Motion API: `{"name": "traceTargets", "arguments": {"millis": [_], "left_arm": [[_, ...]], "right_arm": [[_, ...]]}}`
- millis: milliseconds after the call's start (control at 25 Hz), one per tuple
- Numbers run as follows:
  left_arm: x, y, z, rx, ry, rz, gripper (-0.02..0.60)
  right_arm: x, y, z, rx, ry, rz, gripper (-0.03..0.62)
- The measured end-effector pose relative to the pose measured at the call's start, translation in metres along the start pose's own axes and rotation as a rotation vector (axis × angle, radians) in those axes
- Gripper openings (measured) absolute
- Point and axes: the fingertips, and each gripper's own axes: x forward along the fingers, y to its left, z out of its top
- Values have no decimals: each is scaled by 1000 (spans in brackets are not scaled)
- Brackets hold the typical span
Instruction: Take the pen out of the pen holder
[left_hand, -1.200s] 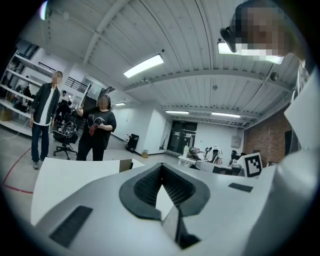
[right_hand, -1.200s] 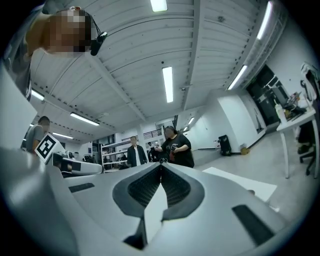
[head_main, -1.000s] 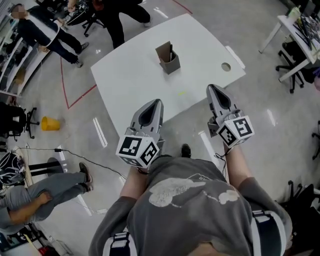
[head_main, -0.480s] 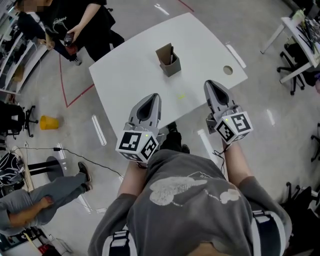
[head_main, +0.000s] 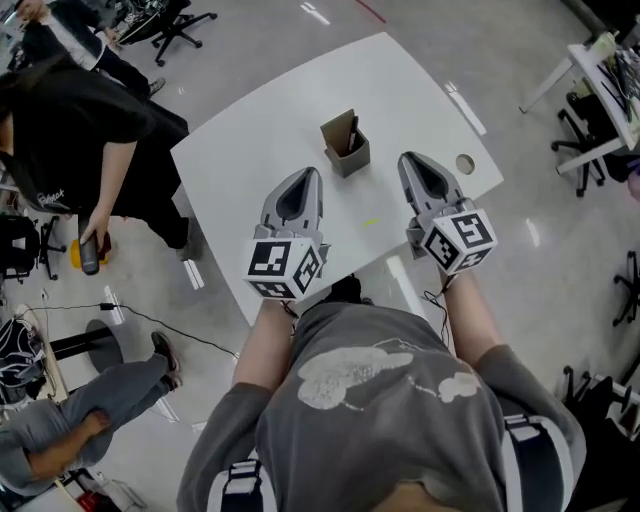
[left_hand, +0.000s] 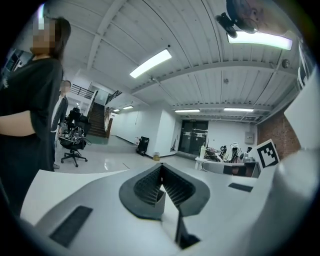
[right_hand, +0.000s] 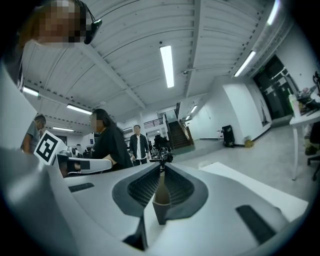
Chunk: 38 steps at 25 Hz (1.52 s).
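We hold both claws over near part of table (head_main: 235, 160). Our left gripper (head_main: 306, 176): jaws clenched, tips meeting, nothing between them. Our right gripper (head_main: 409, 158): clenched too, empty. Mid-table stands holder (head_main: 345, 152), just ahead, between the two tips, touching neither. Dark pen (head_main: 353, 132) sits inside holder, top poking out. Right gripper view: holder dead ahead past closed tips. At table's left edge, bystander (head_main: 70, 130) in black, bending down. Another person (head_main: 60, 425) sits on floor, lower left.
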Motion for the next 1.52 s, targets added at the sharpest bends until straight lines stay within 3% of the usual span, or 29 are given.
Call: {"name": "traceTargets", "arguments": {"millis": [280, 640, 920, 1160, 1320, 1520], "left_arm": [[39, 39, 2, -6, 14, 13, 8], [69, 68, -28, -45, 96, -6, 8], [87, 83, -44, -68, 129, -10, 8], [94, 92, -55, -96, 151, -7, 8], [95, 95, -63, -113, 169, -1, 8], [95, 95, -68, -131, 175, 1, 8]], "right_arm": [[57, -10, -9, 7, 65, 10, 61], [112, -20, -51, 15, 201, 15, 148], [141, -32, -81, 24, 286, 11, 149], [153, -36, -89, -32, 330, 13, 149], [154, -35, -88, -91, 333, 14, 149], [155, -33, -91, -81, 332, 56, 120]]}}
